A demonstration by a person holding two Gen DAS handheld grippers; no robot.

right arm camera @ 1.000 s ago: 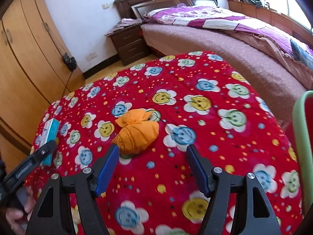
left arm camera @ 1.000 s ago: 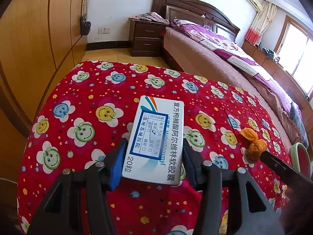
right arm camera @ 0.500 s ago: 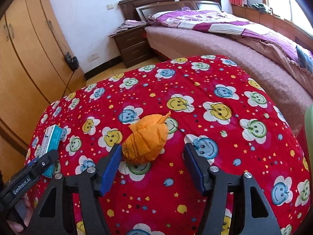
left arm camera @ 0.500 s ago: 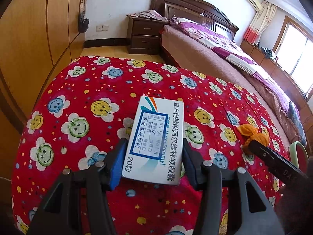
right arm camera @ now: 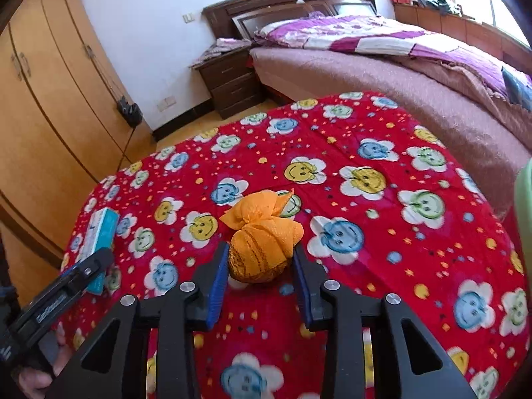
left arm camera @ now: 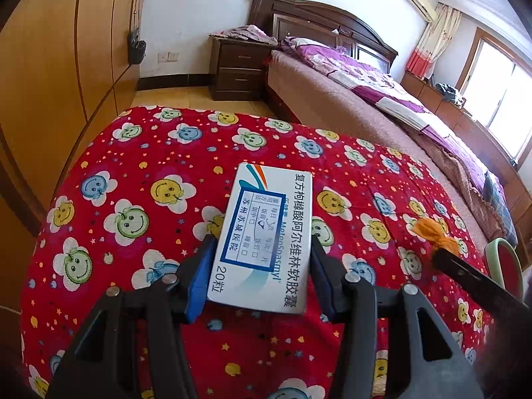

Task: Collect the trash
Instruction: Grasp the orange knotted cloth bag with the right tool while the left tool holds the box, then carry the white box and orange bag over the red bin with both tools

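My left gripper (left arm camera: 261, 266) is shut on a white and blue medicine box (left arm camera: 266, 239) and holds it over the red smiley-flower tablecloth (left arm camera: 133, 173). The box also shows at the left in the right wrist view (right arm camera: 99, 232). An orange knotted bag (right arm camera: 262, 242) lies on the cloth, and my right gripper (right arm camera: 261, 272) has closed its blue pads against both its sides. In the left wrist view the bag (left arm camera: 435, 236) sits at the tip of the right gripper's finger.
A green-rimmed red bin (left arm camera: 505, 262) stands at the table's right edge. A bed (right arm camera: 399, 66) lies beyond the table, with a dark nightstand (left arm camera: 239, 66) and a wooden wardrobe (left arm camera: 50, 66) to the left.
My right gripper moved forward around the orange bag and closed its jaws onto it. My left gripper kept hold of the box and moved slightly.
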